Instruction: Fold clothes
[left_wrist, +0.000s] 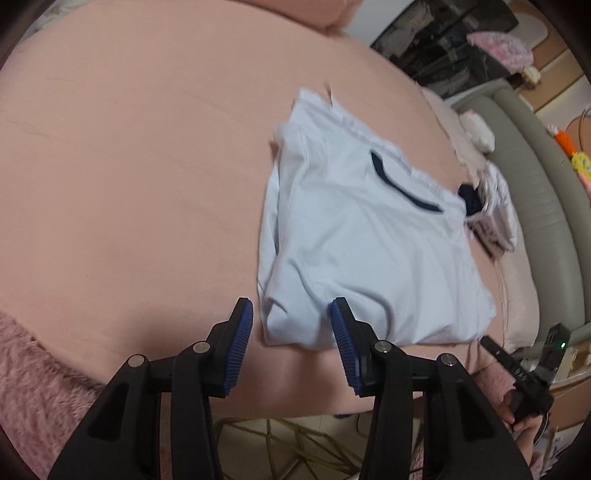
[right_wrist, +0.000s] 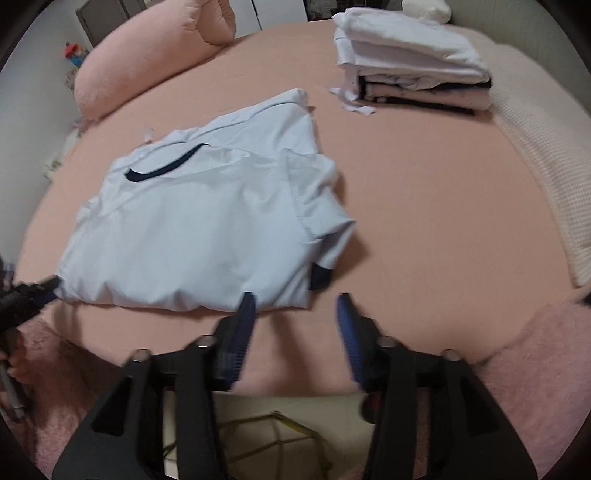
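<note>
A pale blue shirt (left_wrist: 369, 236) with a dark navy collar trim lies partly folded on the pink bed; it also shows in the right wrist view (right_wrist: 207, 229). My left gripper (left_wrist: 291, 308) is open and empty, its fingertips at the shirt's near left corner. My right gripper (right_wrist: 295, 301) is open and empty, just off the shirt's near right corner, where a navy cuff (right_wrist: 319, 278) sticks out. The left gripper shows at the left edge of the right wrist view (right_wrist: 37, 291), by the shirt's near corner.
A stack of folded clothes (right_wrist: 413, 62) sits at the far right of the bed (right_wrist: 424, 184). A pink bolster pillow (right_wrist: 147, 55) lies at the far left. A cream blanket (right_wrist: 546, 166) covers the right edge. The padded grey bed frame (left_wrist: 535, 177) runs along the side.
</note>
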